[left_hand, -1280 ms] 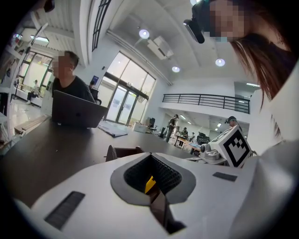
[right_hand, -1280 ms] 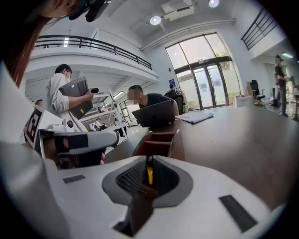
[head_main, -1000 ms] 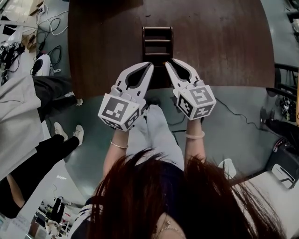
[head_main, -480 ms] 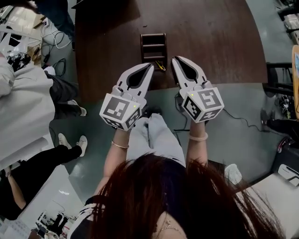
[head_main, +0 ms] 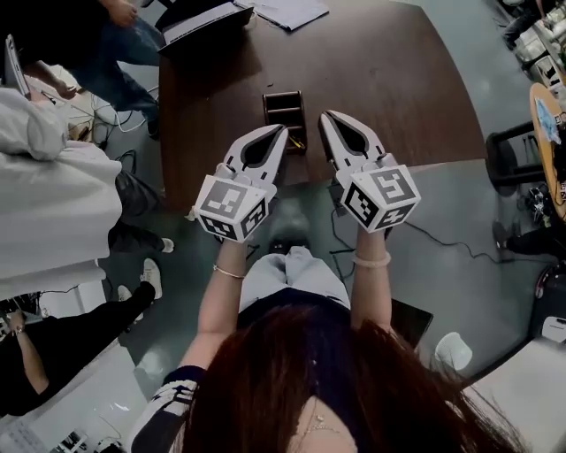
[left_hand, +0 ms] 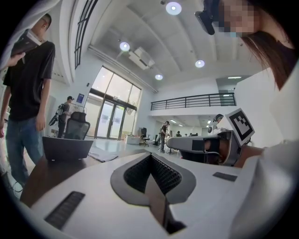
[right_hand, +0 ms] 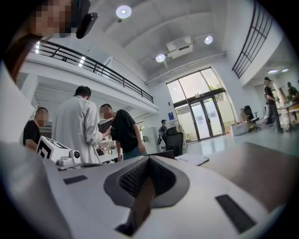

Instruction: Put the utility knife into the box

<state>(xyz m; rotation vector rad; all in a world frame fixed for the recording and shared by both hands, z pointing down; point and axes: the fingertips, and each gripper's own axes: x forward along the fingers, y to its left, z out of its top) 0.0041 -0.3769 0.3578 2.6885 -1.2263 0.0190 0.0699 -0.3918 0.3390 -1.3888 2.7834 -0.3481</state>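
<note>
A dark compartmented box (head_main: 285, 109) stands on the brown table (head_main: 398, 97), near its front edge. The utility knife (head_main: 296, 142), a small yellow and black thing, lies on the table just in front of the box's right corner. My left gripper (head_main: 281, 131) is shut and empty, its tip just left of the knife. The shut, empty right gripper (head_main: 325, 116) points past the box's right side. In the left gripper view the shut jaws of the left gripper (left_hand: 150, 156) point level across the room. The right gripper (right_hand: 149, 158) does the same in its own view. Neither shows box or knife.
A laptop (head_main: 202, 18) and papers (head_main: 292, 11) lie at the table's far end. People stand to the left (head_main: 53, 195). The left gripper view shows the laptop (left_hand: 67, 147) and the right gripper (left_hand: 210, 147). Cables (head_main: 442, 239) trail on the floor.
The head view has drawn back, so the table and box sit farther up. The knife, hidden a second ago, shows between the gripper tips. Both grippers stay shut.
</note>
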